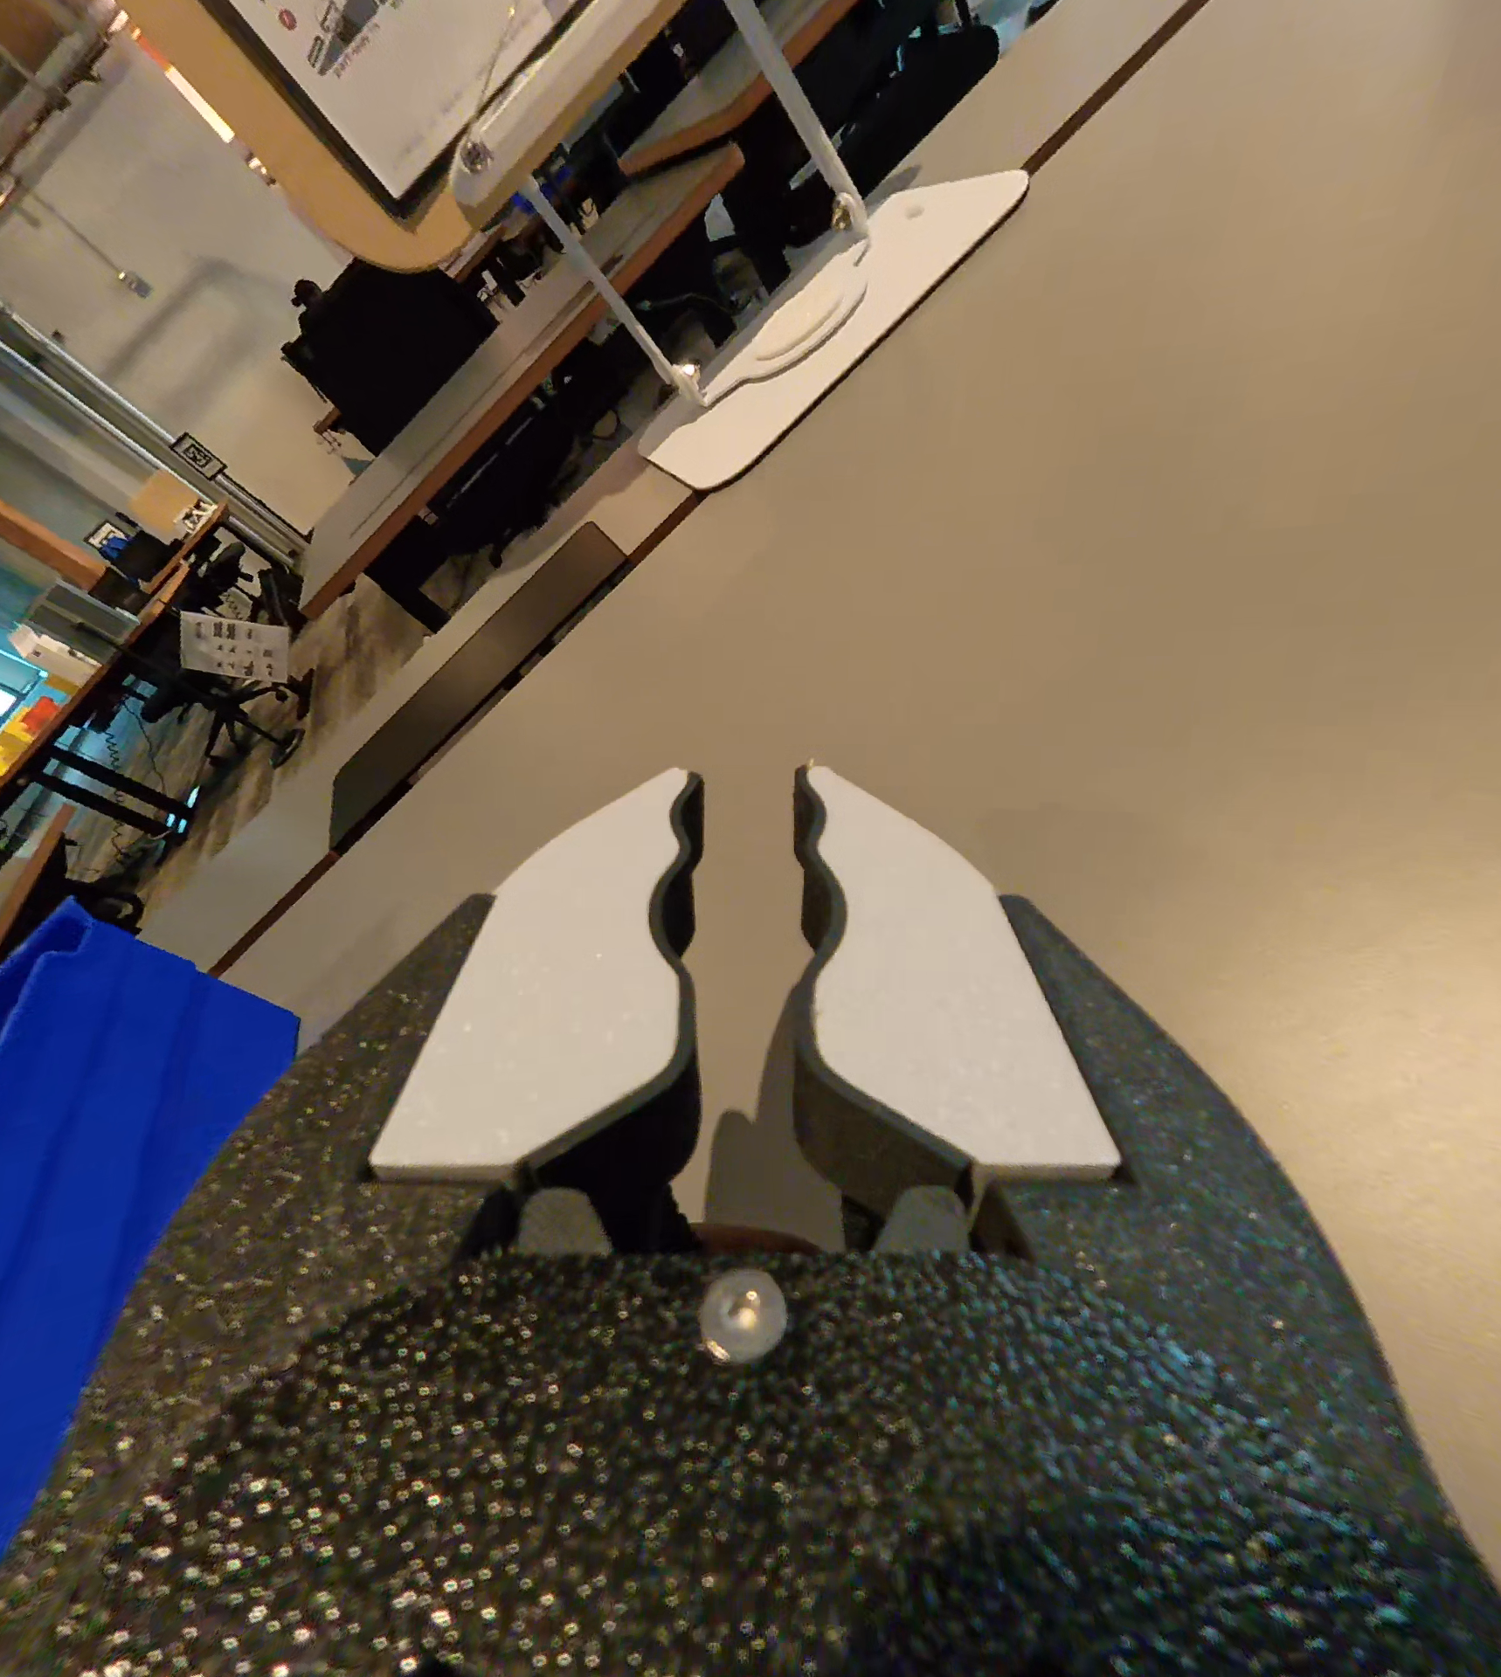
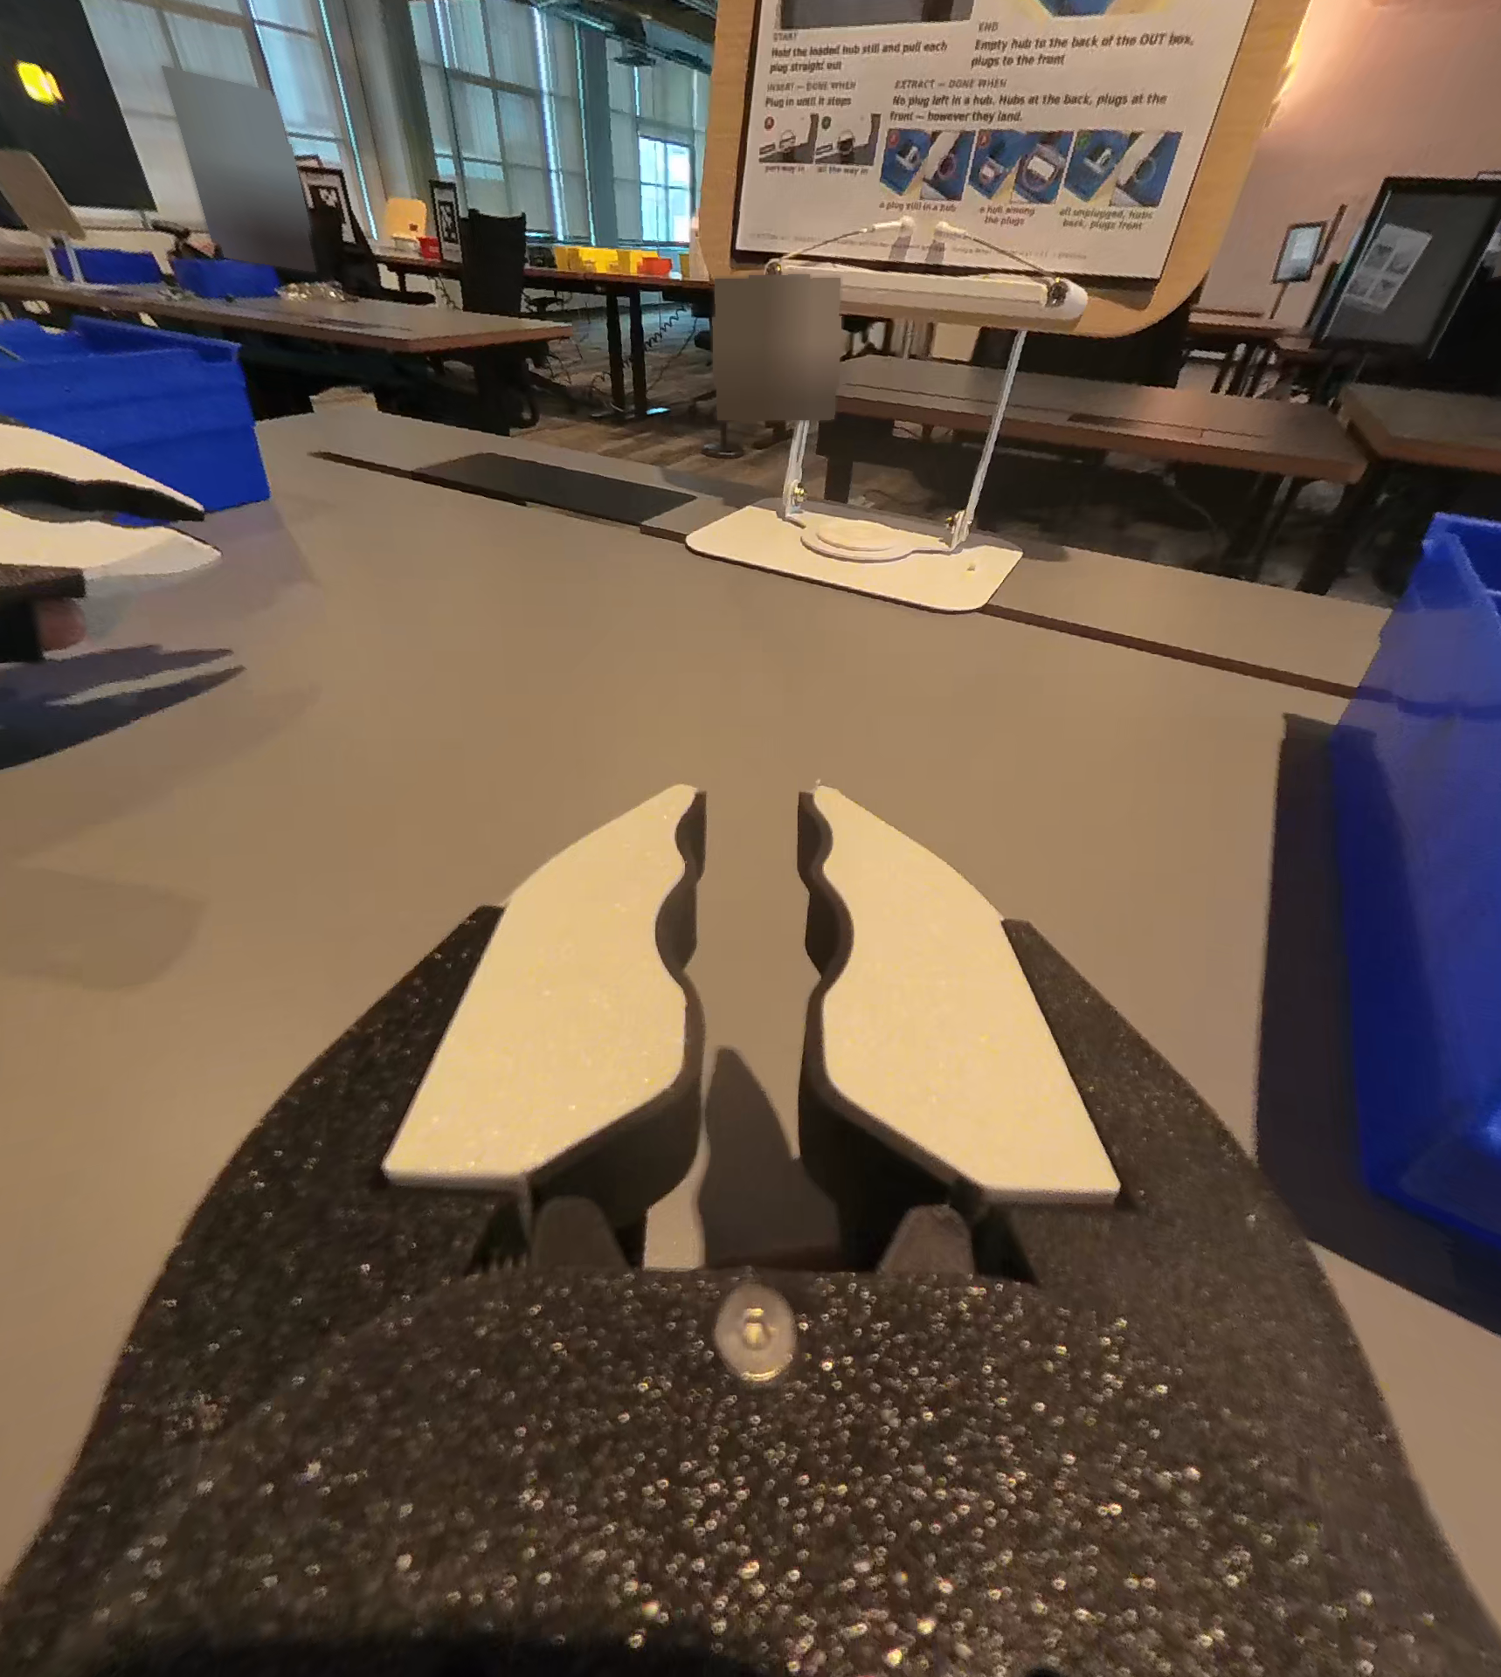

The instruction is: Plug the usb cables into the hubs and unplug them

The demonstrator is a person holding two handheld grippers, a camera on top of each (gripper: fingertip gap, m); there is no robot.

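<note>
No usb cable or hub shows in either view. My left gripper is open and empty, tilted, above the grey table. My right gripper is open and empty, low over the same table. The left gripper also shows at the left edge of the right wrist view, held by a hand, its jaws apart with nothing between them.
A blue bin stands at the right of the table, another blue bin at the far left; it also shows in the left wrist view. A white stand with an instruction board stands at the table's far edge, beside a black pad. One gripper's finger ends stand about 30 centimetres off the other's.
</note>
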